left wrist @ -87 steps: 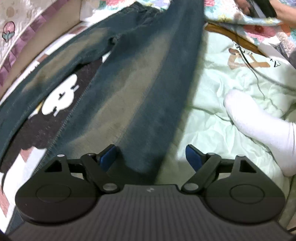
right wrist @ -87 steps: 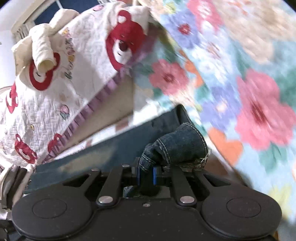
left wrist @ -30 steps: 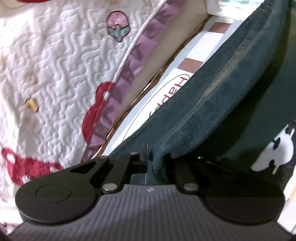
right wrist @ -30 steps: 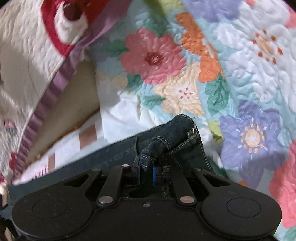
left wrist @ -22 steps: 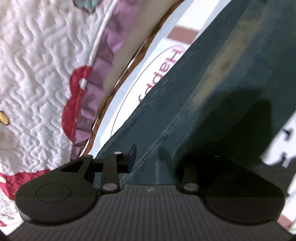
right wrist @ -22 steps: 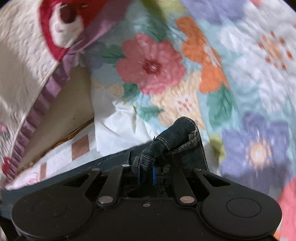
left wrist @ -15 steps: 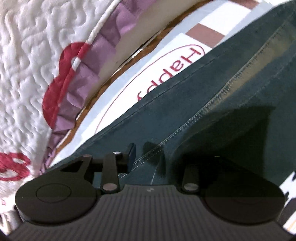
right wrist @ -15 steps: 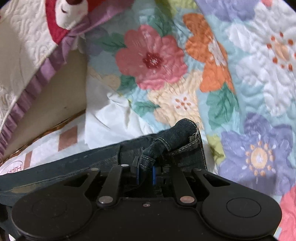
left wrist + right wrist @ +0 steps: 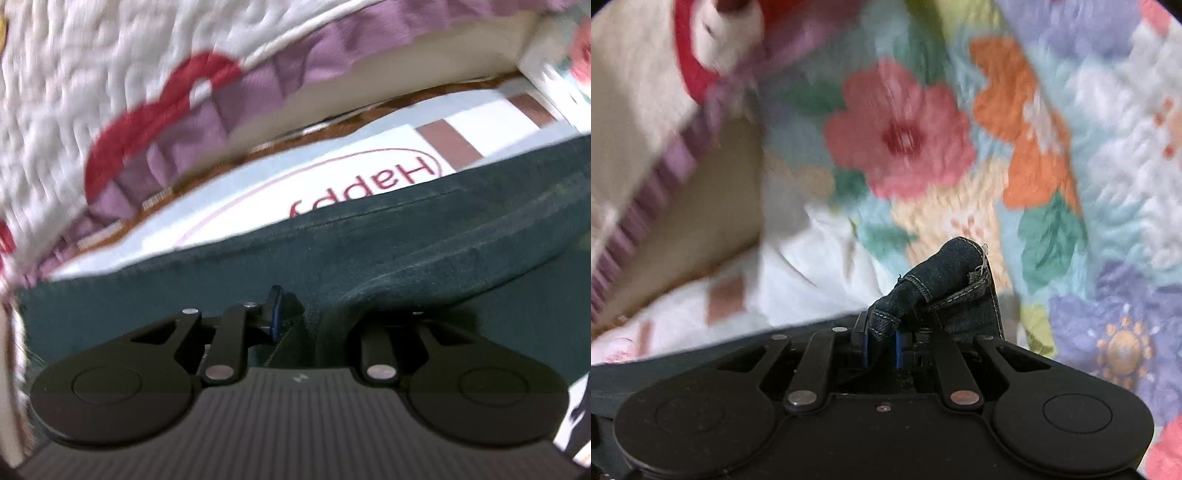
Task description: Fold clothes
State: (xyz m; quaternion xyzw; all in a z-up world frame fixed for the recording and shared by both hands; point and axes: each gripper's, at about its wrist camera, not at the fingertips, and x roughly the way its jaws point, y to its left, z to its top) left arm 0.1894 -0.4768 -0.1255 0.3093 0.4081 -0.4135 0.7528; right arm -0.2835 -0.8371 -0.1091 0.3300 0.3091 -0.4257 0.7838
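Dark blue jeans [image 9: 388, 254] stretch across the left wrist view, over a white sheet printed "Happy". My left gripper [image 9: 295, 317] is shut on a fold of the jeans; only its left blue pad [image 9: 275, 314] shows, the other is hidden by denim. In the right wrist view, my right gripper [image 9: 881, 345] is shut on a bunched, stitched edge of the jeans [image 9: 945, 280] that sticks up above its fingers, with a floral quilt behind. This view is blurred.
A white quilt with red figures and a purple ruffle [image 9: 236, 99] lies along the far side of the "Happy" sheet [image 9: 332, 184]. A floral quilt [image 9: 1052, 147] fills the right of the right wrist view. A beige surface [image 9: 713, 199] shows between the quilts.
Both grippers have kept hold of the jeans and swung with them. In the left wrist view the jeans now lie flatter and more crosswise, and more of the "Happy" sheet shows.
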